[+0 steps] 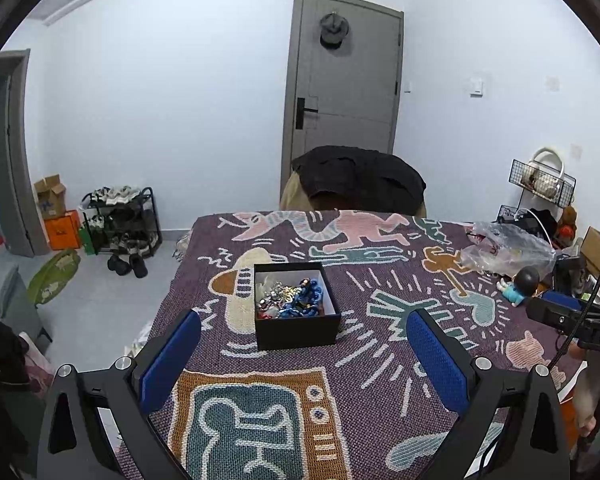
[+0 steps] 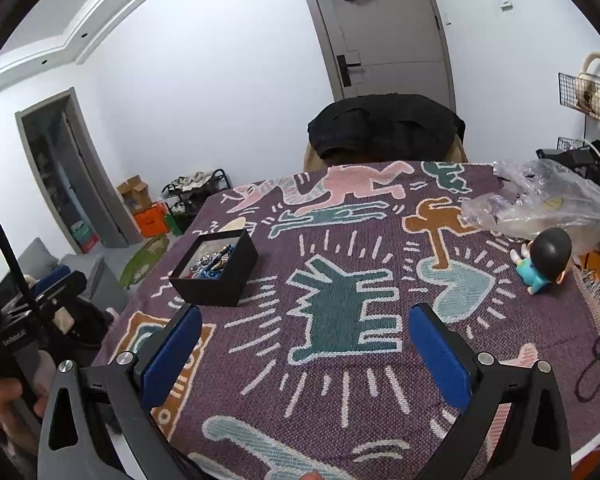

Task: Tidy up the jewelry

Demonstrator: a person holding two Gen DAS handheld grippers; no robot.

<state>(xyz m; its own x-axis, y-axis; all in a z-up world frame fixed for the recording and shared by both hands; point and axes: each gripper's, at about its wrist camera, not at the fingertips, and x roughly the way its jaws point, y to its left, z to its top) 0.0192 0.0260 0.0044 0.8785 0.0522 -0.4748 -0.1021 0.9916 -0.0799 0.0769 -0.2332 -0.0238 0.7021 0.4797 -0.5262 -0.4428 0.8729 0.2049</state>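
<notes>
A black square box (image 1: 298, 330) with a white inside stands on the patterned cloth, straight ahead of my left gripper (image 1: 303, 322). A tangle of jewelry (image 1: 290, 298), blue beads and silvery pieces, fills it. That gripper is open, its blue-padded fingers (image 1: 172, 358) spread wider than the box and a little short of it. In the right wrist view the same box (image 2: 216, 268) sits ahead and to the left. My right gripper (image 2: 305, 314) is open over bare cloth, holding nothing.
The patterned tablecloth (image 2: 340, 280) covers the table. A crumpled clear plastic bag (image 2: 540, 204) and a small figurine in blue (image 2: 544, 260) lie at the far right. A chair draped with dark clothing (image 1: 360, 178) stands behind the table. A hand (image 2: 4, 396) holds the left gripper.
</notes>
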